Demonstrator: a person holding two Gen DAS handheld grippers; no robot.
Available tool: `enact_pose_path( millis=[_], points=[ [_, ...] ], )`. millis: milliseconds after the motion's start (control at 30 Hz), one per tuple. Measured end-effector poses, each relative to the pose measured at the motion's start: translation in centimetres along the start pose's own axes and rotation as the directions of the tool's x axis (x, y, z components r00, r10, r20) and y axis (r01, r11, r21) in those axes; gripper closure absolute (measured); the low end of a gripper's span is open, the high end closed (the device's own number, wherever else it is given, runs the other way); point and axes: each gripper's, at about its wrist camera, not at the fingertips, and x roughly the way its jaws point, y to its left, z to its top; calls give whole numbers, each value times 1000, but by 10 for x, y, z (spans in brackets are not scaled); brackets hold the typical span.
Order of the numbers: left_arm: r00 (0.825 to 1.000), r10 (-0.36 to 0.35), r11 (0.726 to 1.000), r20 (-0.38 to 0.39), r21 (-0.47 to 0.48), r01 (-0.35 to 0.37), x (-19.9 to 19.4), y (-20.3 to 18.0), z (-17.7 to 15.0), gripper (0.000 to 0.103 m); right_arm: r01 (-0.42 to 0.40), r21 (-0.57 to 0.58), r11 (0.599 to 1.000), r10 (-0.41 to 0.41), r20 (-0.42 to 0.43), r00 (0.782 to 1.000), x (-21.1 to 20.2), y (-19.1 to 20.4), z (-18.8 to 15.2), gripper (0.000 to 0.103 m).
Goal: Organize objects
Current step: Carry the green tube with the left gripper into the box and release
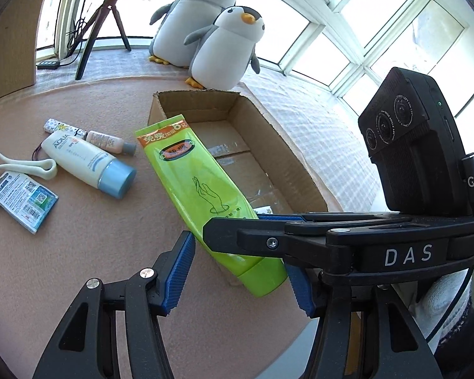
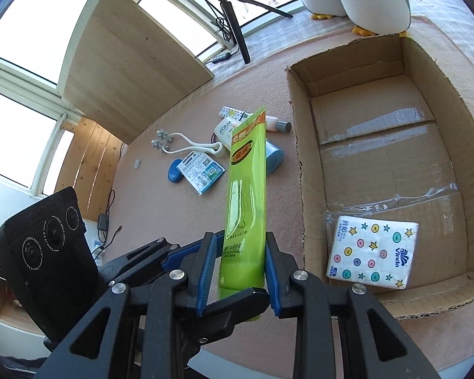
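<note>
One item, a white star-printed tissue packet [image 2: 372, 253], is already laid in the open cardboard box [image 2: 303, 189]; several toiletries are left on the pink tabletop [image 1: 79, 268]. The lime-green plastic cream tube [image 2: 245, 202] is clamped near its cap by the right gripper [image 2: 237, 267], beside the box. The left gripper [image 1: 240, 271] is spread wide around the tube's cap end, nothing grasped.

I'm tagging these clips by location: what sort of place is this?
Probably a room in a home, at a bay window: two plush penguins sit on the padded window seat, and toiletries such as a green tube lie beside a cardboard box.
</note>
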Motion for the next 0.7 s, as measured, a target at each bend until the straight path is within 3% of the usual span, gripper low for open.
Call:
enact_pose_path(
  millis=[333,400,467,500,700],
  points=[
    [999,-30,997,-29,76,32,47,-47,24,43,48,76,996,-53,65,996,-40,-52,8,76],
    [1000,-9,996,-24,87,11,49,-51,27,33,99,64,993,-105,84,991,-46,-54,10,75],
    [1000,6,997,-13,74,-6,47,-48,27,22,159,52,986,-164,109,980,-51,-54,11,48],
    [1000,9,998,-11,67,-8,47,-46,27,22,173,52,984,-178,126,976,-53,-55,12,42],
    [999,31,998,-6,45,-31,37,-29,25,22,173,66,983,-181,141,973,-52,-59,13,40]
  ],
)
